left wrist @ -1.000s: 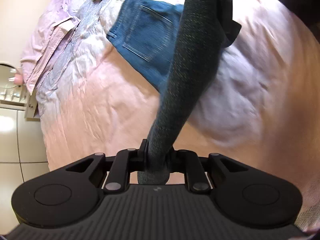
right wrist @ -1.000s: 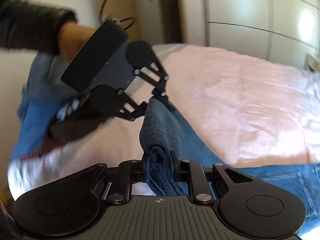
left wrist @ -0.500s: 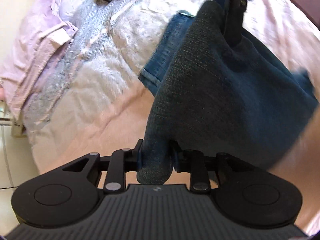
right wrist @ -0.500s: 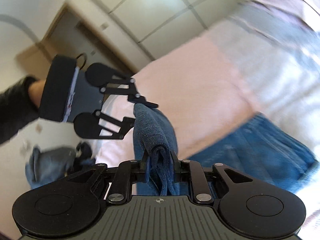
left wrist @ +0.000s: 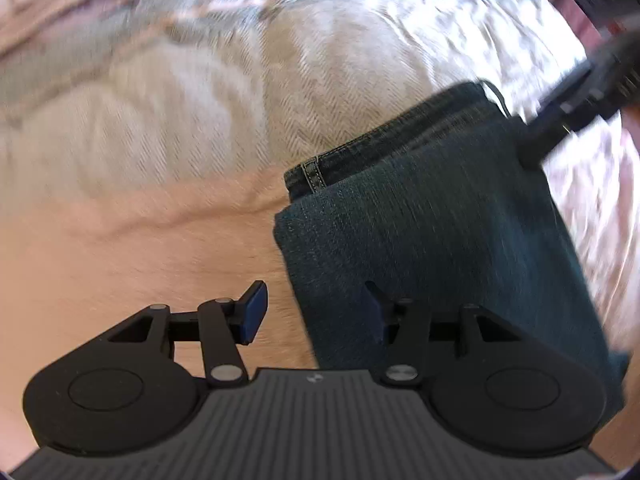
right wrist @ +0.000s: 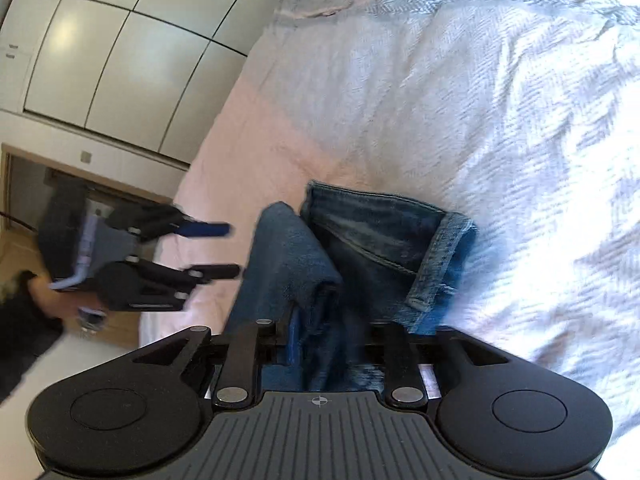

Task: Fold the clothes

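The blue jeans (left wrist: 432, 216) lie folded over on the pink bed cover (left wrist: 140, 256). My left gripper (left wrist: 316, 312) is open and empty, its right finger over the near edge of the jeans. In the right wrist view the left gripper (right wrist: 224, 248) hangs open beside the fold. My right gripper (right wrist: 332, 336) has its jaws apart with the folded jeans (right wrist: 360, 248) between them; whether the pads still touch the cloth is hidden. The right gripper (left wrist: 568, 116) also shows at the jeans' far corner in the left wrist view.
A white herringbone blanket (right wrist: 500, 100) covers the far part of the bed, also in the left wrist view (left wrist: 240, 92). White wardrobe doors (right wrist: 120, 52) and a wooden doorway (right wrist: 24, 200) stand beyond the bed's edge.
Both grippers carried the held end of the jeans down over the rest, folding it flat. My left gripper opened and let go. My right gripper's jaws widened.
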The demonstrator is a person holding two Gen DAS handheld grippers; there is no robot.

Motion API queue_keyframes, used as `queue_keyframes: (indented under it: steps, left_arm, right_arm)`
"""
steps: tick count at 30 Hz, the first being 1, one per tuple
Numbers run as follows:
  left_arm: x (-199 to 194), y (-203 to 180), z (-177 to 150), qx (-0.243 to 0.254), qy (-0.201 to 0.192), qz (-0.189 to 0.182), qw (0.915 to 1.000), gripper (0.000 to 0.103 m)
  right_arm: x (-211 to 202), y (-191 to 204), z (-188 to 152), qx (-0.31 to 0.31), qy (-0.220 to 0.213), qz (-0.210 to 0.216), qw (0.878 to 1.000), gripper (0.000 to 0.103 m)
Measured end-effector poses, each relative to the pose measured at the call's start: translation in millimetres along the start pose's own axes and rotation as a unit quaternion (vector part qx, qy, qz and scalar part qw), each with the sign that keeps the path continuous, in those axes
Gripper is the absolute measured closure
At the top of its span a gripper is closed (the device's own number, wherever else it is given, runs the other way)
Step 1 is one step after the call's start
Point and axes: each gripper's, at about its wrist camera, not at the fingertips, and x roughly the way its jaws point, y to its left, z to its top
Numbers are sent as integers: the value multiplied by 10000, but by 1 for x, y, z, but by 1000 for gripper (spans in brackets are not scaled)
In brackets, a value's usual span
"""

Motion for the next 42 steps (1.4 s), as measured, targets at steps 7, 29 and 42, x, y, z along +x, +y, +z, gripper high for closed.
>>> queue_keyframes:
  steps: [7, 29, 42]
  left_arm:
    - [30, 22, -1, -1044, -30, -776, 9915, 87]
    - [36, 36, 18, -1508, -333, -631, 9860, 92]
    - [-21, 31, -43, -1479, -469, 70, 9879, 73]
  right_arm:
    - [17, 3, 4, -43, 103, -124, 9999, 77]
    - [1, 4, 26, -391, 197, -720, 9964, 86]
    - [-24, 17, -55, 118, 493, -673, 9964, 29]
